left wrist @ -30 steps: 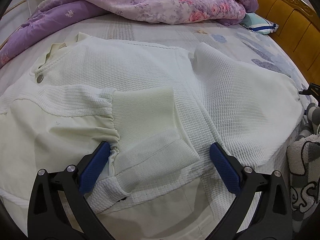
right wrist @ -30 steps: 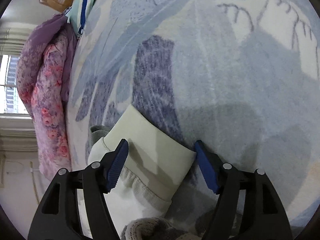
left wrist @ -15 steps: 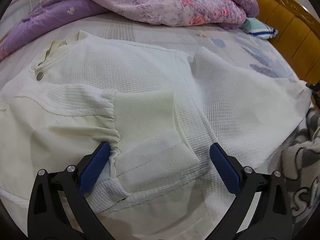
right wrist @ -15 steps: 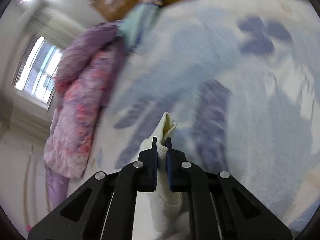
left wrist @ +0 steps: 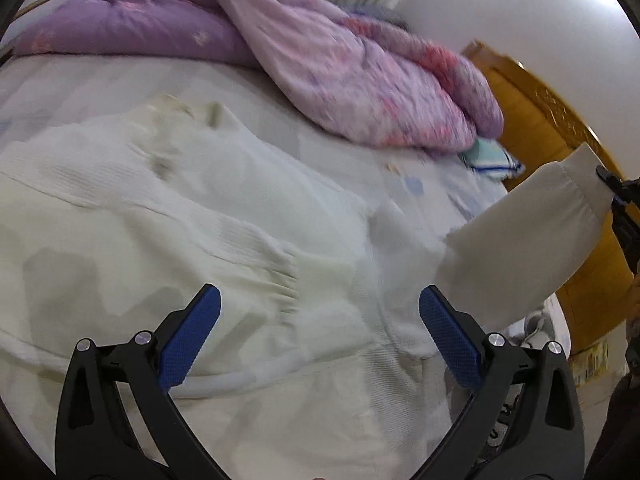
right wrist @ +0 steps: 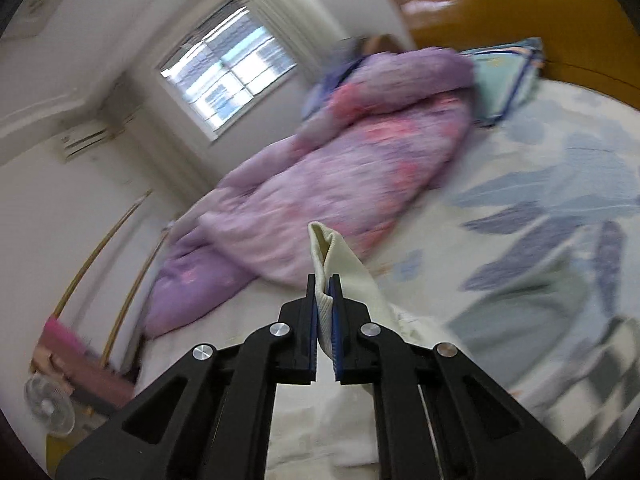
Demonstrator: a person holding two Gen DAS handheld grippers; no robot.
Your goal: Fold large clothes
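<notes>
White sleeve cuff (right wrist: 325,280) (tool-pinched) (right wrist: 324,296)

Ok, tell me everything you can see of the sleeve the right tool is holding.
The sleeve is cream-white with a smooth body, gathered into a ribbed cuff. It belongs to the white waffle-knit garment spread on the bed. The right tool is shut on the cuff, which folds between its blue pads and sticks out beyond them. In the left wrist view the sleeve is lifted off the bed and stretched from the garment's body up to the right. The left tool hangs open above the garment, not touching the sleeve.
</notes>
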